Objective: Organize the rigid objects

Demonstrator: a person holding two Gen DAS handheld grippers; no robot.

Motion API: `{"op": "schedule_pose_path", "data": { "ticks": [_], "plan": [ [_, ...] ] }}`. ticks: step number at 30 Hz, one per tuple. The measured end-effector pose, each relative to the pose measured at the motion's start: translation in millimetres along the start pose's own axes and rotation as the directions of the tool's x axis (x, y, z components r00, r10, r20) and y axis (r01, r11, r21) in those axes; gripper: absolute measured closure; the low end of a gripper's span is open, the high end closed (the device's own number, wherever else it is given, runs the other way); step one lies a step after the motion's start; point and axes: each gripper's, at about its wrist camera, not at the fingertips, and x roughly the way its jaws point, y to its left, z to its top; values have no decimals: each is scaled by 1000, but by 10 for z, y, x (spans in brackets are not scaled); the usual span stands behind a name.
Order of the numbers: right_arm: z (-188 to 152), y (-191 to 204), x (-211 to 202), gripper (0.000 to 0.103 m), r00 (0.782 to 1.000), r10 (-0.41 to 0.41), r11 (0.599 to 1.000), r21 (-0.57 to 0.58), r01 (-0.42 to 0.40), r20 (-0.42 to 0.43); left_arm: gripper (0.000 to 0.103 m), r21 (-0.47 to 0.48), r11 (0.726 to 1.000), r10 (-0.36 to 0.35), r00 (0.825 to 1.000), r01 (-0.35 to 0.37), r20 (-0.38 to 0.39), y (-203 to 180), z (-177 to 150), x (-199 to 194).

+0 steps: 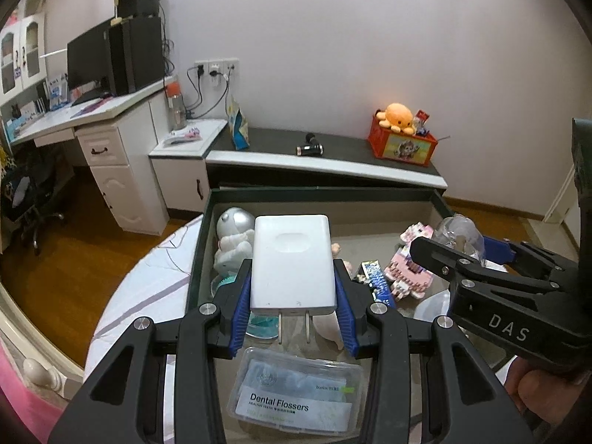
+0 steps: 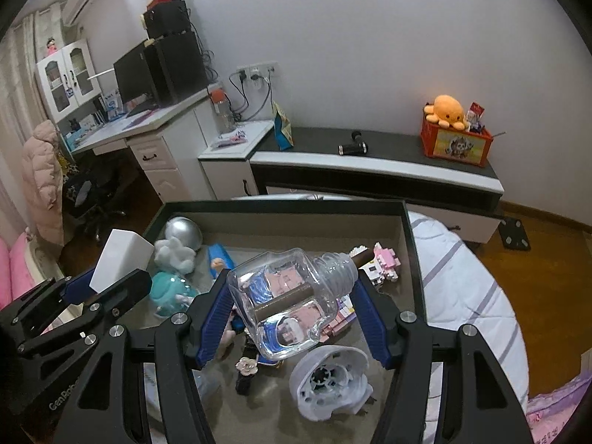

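My left gripper [image 1: 293, 314] is shut on a white plug-in charger [image 1: 292, 262], prongs pointing back toward me, held above a dark-rimmed box [image 1: 318, 194]. My right gripper [image 2: 288, 314] is shut on a clear glass bottle [image 2: 286, 301] with a brown stick inside, held over the same box [image 2: 285, 205]. In the right wrist view the left gripper [image 2: 111, 281] and its charger [image 2: 120, 259] are at the left. In the left wrist view the right gripper [image 1: 462, 255] and the bottle [image 1: 458, 233] are at the right.
The box holds a Dental Flossers case [image 1: 296, 394], a silver-headed plush [image 1: 233, 236], a pink brick toy [image 1: 409, 273], a teal toy [image 2: 168, 294], a white plastic part [image 2: 329, 384] and a flower trinket [image 2: 248, 366]. A striped bedspread [image 2: 466, 281] surrounds it. A low cabinet [image 2: 370, 155] stands beyond.
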Motion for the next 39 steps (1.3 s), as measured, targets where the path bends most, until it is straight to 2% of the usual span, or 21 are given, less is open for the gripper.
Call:
{"op": "schedule_pose_path", "data": {
  "ticks": [2,4,6,7,8,9,12,16,22,28,35,39],
  "plan": [
    [-7,-21,65,39,1000,-4,1000,6,4,-12,61,4,1000,11,1000,-11,-16,-7,-10,66],
    [-23,-52,128,38,1000,-9,1000,13,9,-29,56,11,1000,24,999,-24,-22,-15,-13,99],
    [-25,-68,172,37,999,-12,1000,11,12,-49,26,10,1000,22,1000,-22,-13,-16,-10,76],
    [-26,-84,190,29,998,-11,1000,15,12,-56,20,10,999,39,999,-39,2,-9,-10,32],
    [-33,-96,195,23,998,-19,1000,21,20,-59,8,11,999,48,999,-48,23,-5,-8,-23],
    [-36,-114,191,22,998,-20,999,26,22,-59,1,11,999,48,998,-49,42,5,-5,-79],
    [-49,-166,160,19,998,1,998,56,2,-64,0,7,997,73,994,-74,82,49,8,-263],
    [-71,-200,16,0,999,8,995,104,-4,-41,0,-12,994,112,989,-112,96,134,-11,-505],
    [-103,-145,-386,0,1000,-8,991,134,6,14,0,-42,983,181,973,-177,140,208,-94,-984],
    [-228,26,-993,0,994,-41,992,122,28,100,0,-47,984,175,972,-169,160,251,-264,-1480],
    [-651,305,-1942,0,970,-82,993,101,60,231,0,-37,989,150,969,-146,194,203,-565,-2066],
    [-937,424,-2391,0,953,-89,994,93,64,289,0,-18,988,152,960,-152,234,123,-743,-2426]
  ]
}}
